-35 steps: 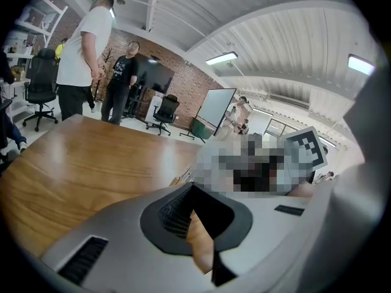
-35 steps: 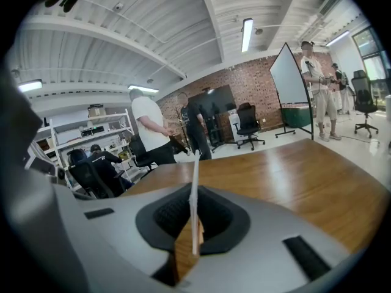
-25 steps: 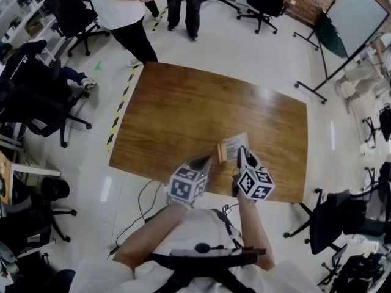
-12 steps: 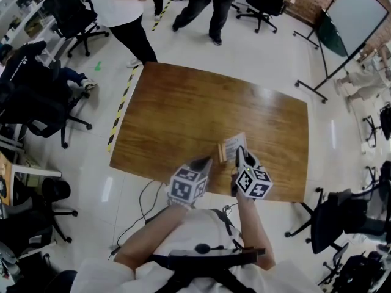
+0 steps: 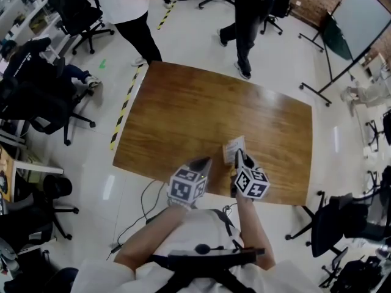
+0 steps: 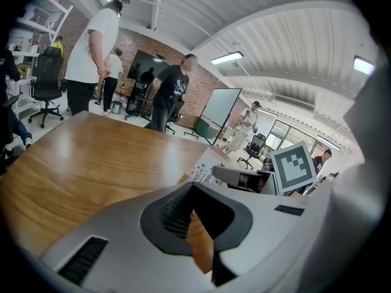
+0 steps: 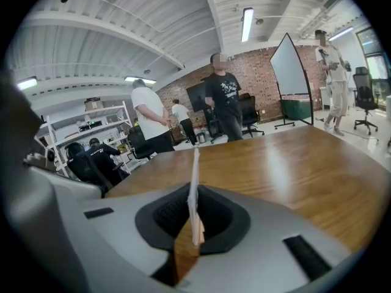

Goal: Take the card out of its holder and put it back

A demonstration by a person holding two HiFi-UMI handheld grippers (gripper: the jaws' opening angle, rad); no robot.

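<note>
Right gripper view has the card (image 7: 194,182) edge-on between the jaws of my right gripper (image 5: 240,160). It is a thin white sheet standing upright, its long axis running away from me past the tips. The jaws are clamped on its two faces, though they have just eased apart a shade with the card between them.

From the left gripper view, a tan sliver at the card's foot looks like the holder (image 6: 182,177), so it lies just under and ahead of my right tips. Whether the card's lower edge sits in the slot I cannot tell. I judge the next move hangs on keeping the card's plane lined up with that slot.

My left gripper (image 5: 205,163) sits off to the left of the holder, near but apart, its jaws pressed together on nothing. The right is the nearer one.

The card is flat, stiff printed paper, likely to bow if pushed askew. The holder looks like a small wooden block. The table (image 5: 183,115) is glossy varnished wood, probably slick enough for the block to slide.
</note>
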